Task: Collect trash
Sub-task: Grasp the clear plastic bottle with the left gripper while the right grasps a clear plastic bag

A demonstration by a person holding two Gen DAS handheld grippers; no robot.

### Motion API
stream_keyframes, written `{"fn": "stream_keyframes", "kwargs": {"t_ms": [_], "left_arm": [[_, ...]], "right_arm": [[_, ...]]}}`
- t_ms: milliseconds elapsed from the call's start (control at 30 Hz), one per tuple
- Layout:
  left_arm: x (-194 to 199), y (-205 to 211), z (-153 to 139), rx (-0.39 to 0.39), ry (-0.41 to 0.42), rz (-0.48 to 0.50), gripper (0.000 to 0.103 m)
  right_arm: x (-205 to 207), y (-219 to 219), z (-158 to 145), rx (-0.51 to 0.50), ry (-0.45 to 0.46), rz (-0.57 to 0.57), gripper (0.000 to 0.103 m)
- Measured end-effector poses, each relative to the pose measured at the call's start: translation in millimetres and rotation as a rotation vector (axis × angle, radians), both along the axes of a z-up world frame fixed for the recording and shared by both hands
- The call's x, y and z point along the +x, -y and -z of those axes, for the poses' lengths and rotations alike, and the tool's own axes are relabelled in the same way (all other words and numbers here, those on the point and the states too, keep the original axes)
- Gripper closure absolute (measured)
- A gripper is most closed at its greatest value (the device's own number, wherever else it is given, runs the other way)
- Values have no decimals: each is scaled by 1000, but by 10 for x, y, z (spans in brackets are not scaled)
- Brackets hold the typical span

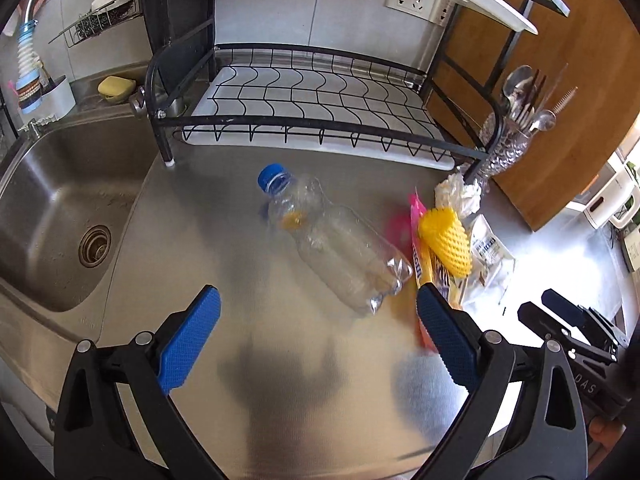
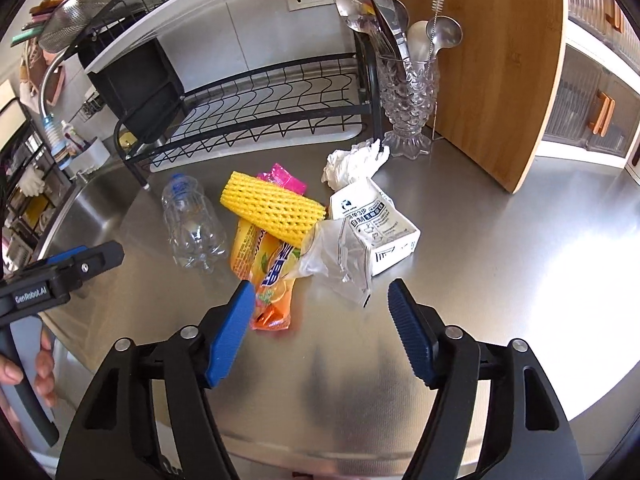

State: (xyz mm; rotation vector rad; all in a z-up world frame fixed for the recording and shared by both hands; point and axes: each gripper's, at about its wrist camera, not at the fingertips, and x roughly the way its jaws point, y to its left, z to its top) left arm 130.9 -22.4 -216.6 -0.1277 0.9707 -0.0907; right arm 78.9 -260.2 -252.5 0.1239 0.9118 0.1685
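Here, both claws — left claw [image 1: 318,312], right claw [image 2: 322,308] — gaping, empty; orange wrapper [image 2: 266,276] half-hidden under yellow foam net [image 2: 272,210].

A home kitchen: a steel sink [image 1: 60,216] set in the worktop [image 1: 224,256], a dish rack [image 1: 304,96], and a utensil holder [image 2: 408,112].
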Motion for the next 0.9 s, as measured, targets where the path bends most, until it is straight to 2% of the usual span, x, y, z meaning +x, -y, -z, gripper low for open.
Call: {"fn": "stream_keyframes", "kwargs": {"t_ms": [267, 433, 567, 633, 700, 833, 900], "left_arm": [[491, 229, 136, 43, -23, -20, 11], [660, 300, 337, 77, -78, -49, 12], [730, 290, 484, 99, -123, -74, 13], [749, 288, 528, 116, -137, -80, 13], [759, 286, 585, 129, -156, -84, 17], [754, 266, 696, 122, -193, -96, 26], [736, 249, 732, 117, -201, -102, 34]], "right_arm": [[322, 96, 85, -6, 10, -45, 43], [435, 111, 175, 8, 12, -95, 43], [510, 123, 266, 68, -8, -146, 43], [522, 123, 309, 98, -15, -168, 48], [522, 106, 354, 103, -30, -194, 55], [512, 76, 428, 115, -50, -225, 57], [511, 61, 458, 112, -59, -234, 62]]}}
